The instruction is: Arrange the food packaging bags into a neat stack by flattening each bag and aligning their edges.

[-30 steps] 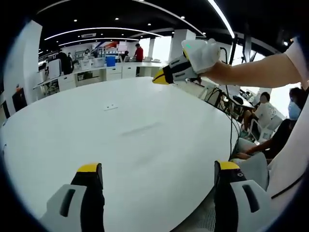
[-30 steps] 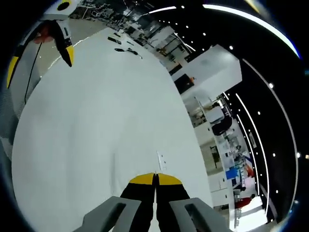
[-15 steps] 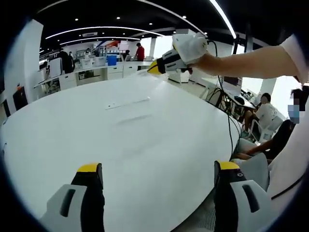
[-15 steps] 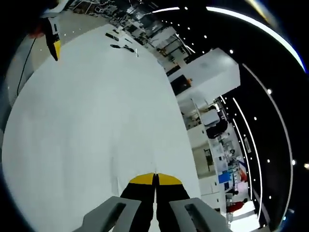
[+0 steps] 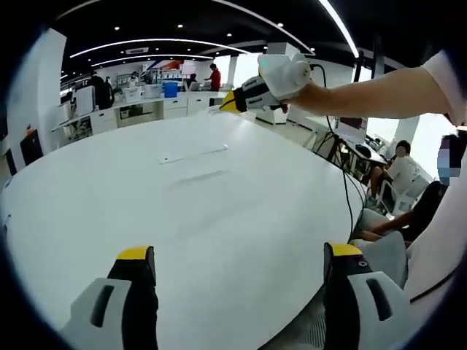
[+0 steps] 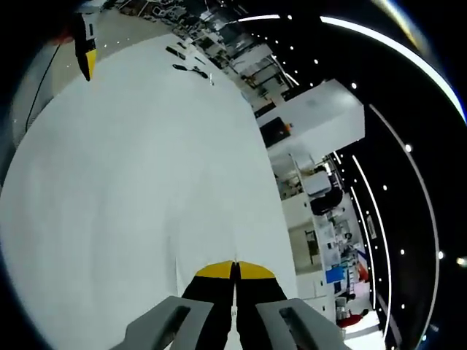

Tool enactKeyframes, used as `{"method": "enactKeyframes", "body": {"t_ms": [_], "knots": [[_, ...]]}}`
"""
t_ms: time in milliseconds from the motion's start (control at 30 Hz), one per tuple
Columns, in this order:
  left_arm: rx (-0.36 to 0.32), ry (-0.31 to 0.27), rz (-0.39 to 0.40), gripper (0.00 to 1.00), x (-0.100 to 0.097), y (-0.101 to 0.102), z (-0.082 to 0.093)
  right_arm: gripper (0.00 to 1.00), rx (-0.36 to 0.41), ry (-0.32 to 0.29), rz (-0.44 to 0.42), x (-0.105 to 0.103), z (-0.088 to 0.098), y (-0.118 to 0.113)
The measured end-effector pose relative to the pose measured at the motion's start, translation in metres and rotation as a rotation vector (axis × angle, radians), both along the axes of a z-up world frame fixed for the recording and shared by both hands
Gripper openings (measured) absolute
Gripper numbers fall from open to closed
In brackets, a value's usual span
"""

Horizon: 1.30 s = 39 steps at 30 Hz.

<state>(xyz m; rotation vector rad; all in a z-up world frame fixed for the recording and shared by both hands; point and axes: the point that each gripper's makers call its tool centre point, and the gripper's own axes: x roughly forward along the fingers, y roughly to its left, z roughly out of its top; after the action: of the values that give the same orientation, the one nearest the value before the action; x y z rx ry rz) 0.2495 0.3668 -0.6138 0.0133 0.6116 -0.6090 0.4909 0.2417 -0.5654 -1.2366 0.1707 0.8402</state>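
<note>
A wide white round table lies before me. On it I make out only a pale thin flat strip, perhaps the edge of a clear bag; I cannot tell. The same faint edge runs just left of my right gripper's jaws. My left gripper is open wide and low over the near table edge, holding nothing. My right gripper, held by a gloved hand, hovers over the far side with its yellow tips pressed together. In its own view the right gripper is shut. One left gripper finger shows far off.
A cable hangs from the right gripper past the table's right edge. People sit on chairs to the right. Counters with a blue box stand behind. Small dark items lie at the table's far end.
The right gripper has moved left and farther out over the table, staying shut. The small pale mark on the table now shows as a longer strip. The left gripper has not moved.
</note>
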Motion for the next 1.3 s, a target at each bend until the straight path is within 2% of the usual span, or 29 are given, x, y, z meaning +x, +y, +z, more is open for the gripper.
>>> {"method": "enactKeyframes", "body": {"t_ms": [867, 1300], "knots": [[-0.003, 0.002, -0.005, 0.94, -0.002, -0.003, -0.002, 0.0, 0.03, 0.088, 0.007, -0.063, -0.05, 0.004], [0.0, -0.001, -0.015, 0.94, -0.004, -0.006, 0.0, 0.0, 0.042, 0.127, -0.001, -0.086, -0.066, 0.003]]}}
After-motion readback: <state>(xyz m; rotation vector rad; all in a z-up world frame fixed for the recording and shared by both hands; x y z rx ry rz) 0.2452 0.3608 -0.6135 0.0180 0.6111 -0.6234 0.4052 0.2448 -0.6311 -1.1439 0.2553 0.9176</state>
